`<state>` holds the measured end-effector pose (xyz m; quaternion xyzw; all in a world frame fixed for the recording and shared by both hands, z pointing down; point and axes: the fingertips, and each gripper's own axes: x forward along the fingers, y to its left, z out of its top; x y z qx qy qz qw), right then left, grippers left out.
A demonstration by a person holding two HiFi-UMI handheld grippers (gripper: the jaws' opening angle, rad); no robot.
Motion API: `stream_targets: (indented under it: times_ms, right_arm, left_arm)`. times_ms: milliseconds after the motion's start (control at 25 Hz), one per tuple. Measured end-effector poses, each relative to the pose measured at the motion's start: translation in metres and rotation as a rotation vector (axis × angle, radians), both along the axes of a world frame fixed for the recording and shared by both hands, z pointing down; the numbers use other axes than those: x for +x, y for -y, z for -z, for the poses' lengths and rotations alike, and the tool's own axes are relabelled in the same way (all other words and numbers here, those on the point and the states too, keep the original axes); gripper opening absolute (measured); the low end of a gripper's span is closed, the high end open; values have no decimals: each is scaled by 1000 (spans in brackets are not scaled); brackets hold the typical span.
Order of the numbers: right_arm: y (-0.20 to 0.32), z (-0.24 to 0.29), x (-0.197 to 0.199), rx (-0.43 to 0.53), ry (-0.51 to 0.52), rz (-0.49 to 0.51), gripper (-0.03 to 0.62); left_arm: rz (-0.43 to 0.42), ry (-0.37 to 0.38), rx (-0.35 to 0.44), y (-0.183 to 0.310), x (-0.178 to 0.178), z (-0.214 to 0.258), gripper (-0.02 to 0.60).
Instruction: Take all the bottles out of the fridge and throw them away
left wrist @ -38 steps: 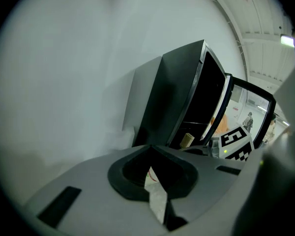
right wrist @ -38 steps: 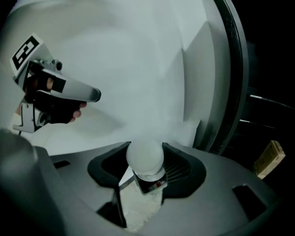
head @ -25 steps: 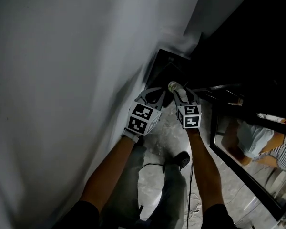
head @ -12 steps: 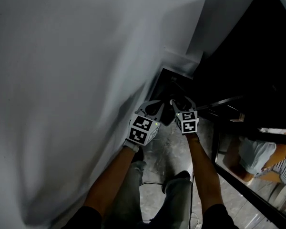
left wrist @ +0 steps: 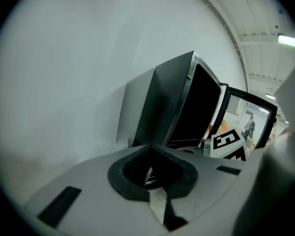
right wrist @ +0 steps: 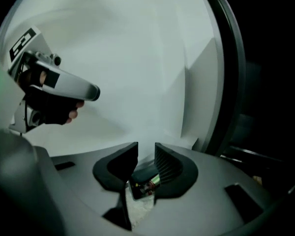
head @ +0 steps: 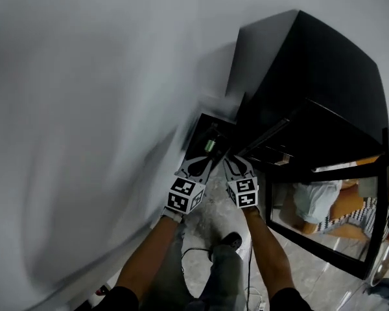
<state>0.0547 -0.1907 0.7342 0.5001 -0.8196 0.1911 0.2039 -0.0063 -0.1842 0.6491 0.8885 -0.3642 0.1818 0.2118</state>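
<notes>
As a person stands at the foot of a white wall (head: pixel 84 109), the left gripper (head: pixel 204 162) and right gripper (head: pixel 233 165) hover side by side over a black bin (head: pixel 198 131) on the floor, just left of the black fridge (head: pixel 324 89), whose glass door (head: pixel 324 206) stands open. The left jaws are pressed together on nothing; the right jaws stand apart and empty. A bottle (head: pixel 209 146) showing a green patch lies inside the bin, beyond the jaw tips.

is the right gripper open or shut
Open: on the right gripper the jaws stand apart, with nothing between them.
</notes>
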Motion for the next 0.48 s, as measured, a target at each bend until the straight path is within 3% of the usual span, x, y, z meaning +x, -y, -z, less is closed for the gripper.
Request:
stream_targets:
  times_ms: [160, 480]
  right_arm:
    - [-21, 89, 12, 41, 7, -25, 9]
    - [-41, 231, 37, 112, 82, -53, 8]
  left_arm:
    - [4, -17, 3, -29, 9, 64, 5]
    - [-18, -55, 38, -56, 34, 166, 5]
